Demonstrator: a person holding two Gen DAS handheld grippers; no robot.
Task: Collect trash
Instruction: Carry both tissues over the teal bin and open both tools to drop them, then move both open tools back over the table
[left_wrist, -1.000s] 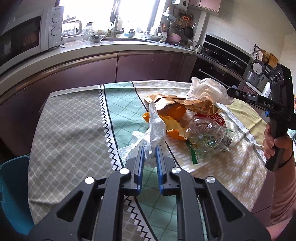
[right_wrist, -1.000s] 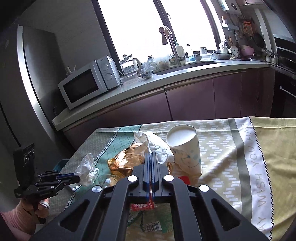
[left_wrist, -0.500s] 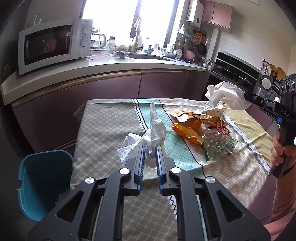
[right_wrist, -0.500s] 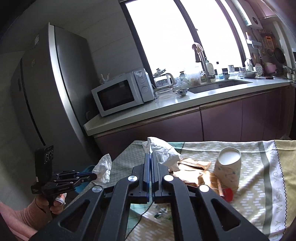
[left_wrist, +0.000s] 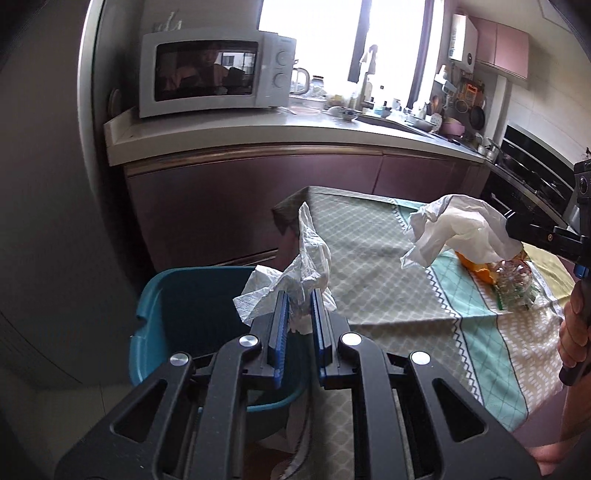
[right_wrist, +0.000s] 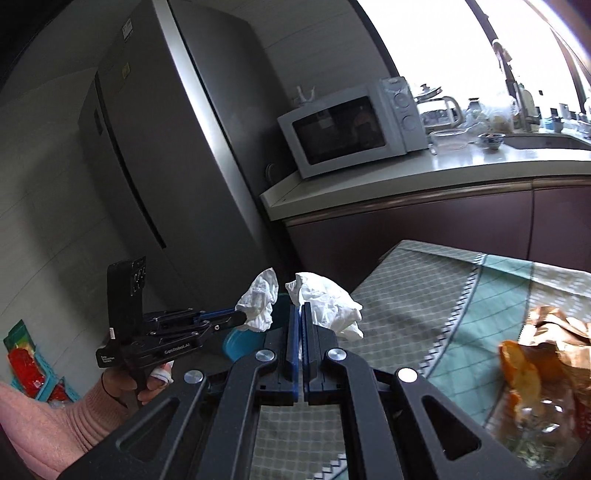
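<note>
1. Left gripper (left_wrist: 296, 308): jaws nearly closed, clamped on a crumpled tissue (left_wrist: 303, 273), held above the near rim of the blue bin (left_wrist: 155, 295).
2. Right gripper (right_wrist: 297, 317): jaws fully closed, pinching a second tissue wad (right_wrist: 325, 299) over the table edge (right_wrist: 399, 306), just short of the bin.
3. Step in hand, by judgement: transport to the bin. Next: centre each wad over the opening, then release.
4. Orange peel (right_wrist: 521, 369), wrapper and crushed bottle (left_wrist: 513, 277) remain on the table beyond.

Bin (left_wrist: 162, 306) on the floor beside the table (left_wrist: 388, 258), below the counter (left_wrist: 258, 136) with the microwave (left_wrist: 214, 72).
</note>
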